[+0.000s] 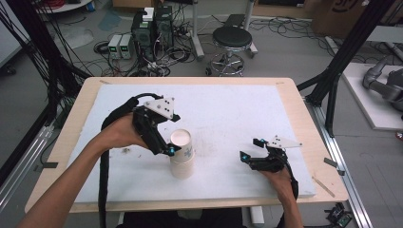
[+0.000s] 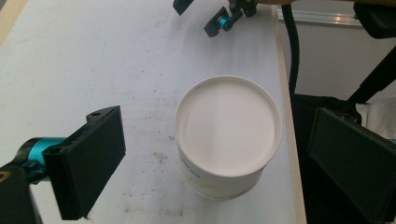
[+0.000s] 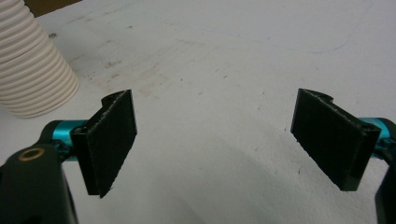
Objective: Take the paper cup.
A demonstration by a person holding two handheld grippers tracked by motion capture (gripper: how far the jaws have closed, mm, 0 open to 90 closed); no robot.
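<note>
1. High view: a stack of paper cups (image 1: 182, 159) was seen upside down on the white board (image 1: 228, 109), near its front middle, with the flat white base of the top cup turned upward.
2. The left gripper (image 1: 168, 150) was held over the stack from the left, its tips just beside the top cup.
3. In the left gripper view, the stack (image 2: 229, 135) was framed between the two black jaws, which were spread wide; a gap was left on each side, and no pad was pressed on it.
4. The right gripper (image 1: 252, 148) was held near the board's front right, well apart from the stack.
5. In the right gripper view, the jaws were spread, with only bare board (image 3: 224, 70) between them; the ribbed side of the stack (image 3: 32, 70) was seen at the upper left.
</note>
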